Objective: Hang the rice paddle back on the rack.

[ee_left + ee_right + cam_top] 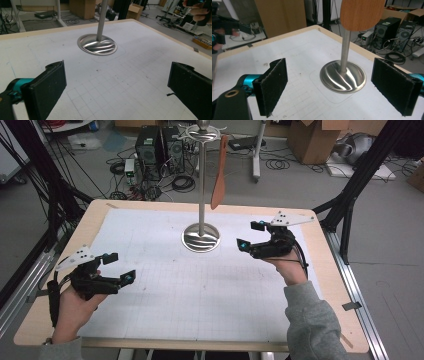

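Observation:
A metal stand [201,185] rises from a round shiny base [201,238] at the table's far middle. From its top hook hangs a wooden spatula [219,174], blade down. The base [97,44] and the pole show in the left gripper view; the right gripper view has the base [343,76] with the spatula blade [361,13] above it. My left gripper [121,267] is open at the near left, nothing between its pads [46,92]. My right gripper [251,235] is open just right of the base, empty, its pads [274,82] standing on either side of the stand.
A white gridded sheet [200,285] covers the wooden table [95,220]. Computer towers [157,147], cables and cardboard boxes [312,140] sit on the floor beyond the far edge. Black frame posts [360,175] stand at both sides.

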The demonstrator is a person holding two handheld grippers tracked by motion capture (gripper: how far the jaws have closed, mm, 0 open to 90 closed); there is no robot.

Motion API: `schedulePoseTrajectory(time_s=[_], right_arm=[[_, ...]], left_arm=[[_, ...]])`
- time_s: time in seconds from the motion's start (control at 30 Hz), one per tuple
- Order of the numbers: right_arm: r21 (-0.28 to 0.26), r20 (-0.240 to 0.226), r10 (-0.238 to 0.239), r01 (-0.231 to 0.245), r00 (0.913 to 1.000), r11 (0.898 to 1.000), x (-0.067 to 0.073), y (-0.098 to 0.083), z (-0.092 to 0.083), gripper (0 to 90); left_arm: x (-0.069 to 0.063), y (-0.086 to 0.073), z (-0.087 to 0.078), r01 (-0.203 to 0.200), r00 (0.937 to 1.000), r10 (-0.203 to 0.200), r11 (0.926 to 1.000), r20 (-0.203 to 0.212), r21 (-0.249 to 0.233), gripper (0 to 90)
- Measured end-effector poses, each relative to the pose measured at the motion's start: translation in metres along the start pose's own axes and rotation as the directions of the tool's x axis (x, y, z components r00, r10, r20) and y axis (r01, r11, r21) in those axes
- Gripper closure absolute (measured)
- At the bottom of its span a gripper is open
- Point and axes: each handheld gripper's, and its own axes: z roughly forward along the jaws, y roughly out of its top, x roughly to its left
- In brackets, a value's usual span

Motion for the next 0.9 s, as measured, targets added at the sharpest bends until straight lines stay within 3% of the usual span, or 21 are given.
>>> schedulePoseTrajectory(time_s=[0.13, 0.47, 0.9], right_arm=[[-0.010, 0.003, 0.019, -0.019, 0.9998, 1.000, 0.001, -0.008, -0.002, 12.5], [-0.005, 0.027, 0.009, -0.009, 0.9996, 1.000, 0.007, -0.023, -0.008, 12.5], [-0.014, 0.062, 0.056, -0.055, 0.9965, 0.998, 0.003, -0.047, -0.016, 12.6]], left_arm=[[-0.001, 0.000, 0.001, -0.006, 1.0000, 0.006, 1.0000, 0.002, 0.006, 2.4], [-0.004, 0.000, 0.003, -0.021, 0.9997, 0.021, 0.9997, 0.011, 0.011, 2.4], [-0.005, -0.001, 0.005, -0.021, 0.9997, 0.021, 0.9996, 0.014, 0.018, 2.4]])
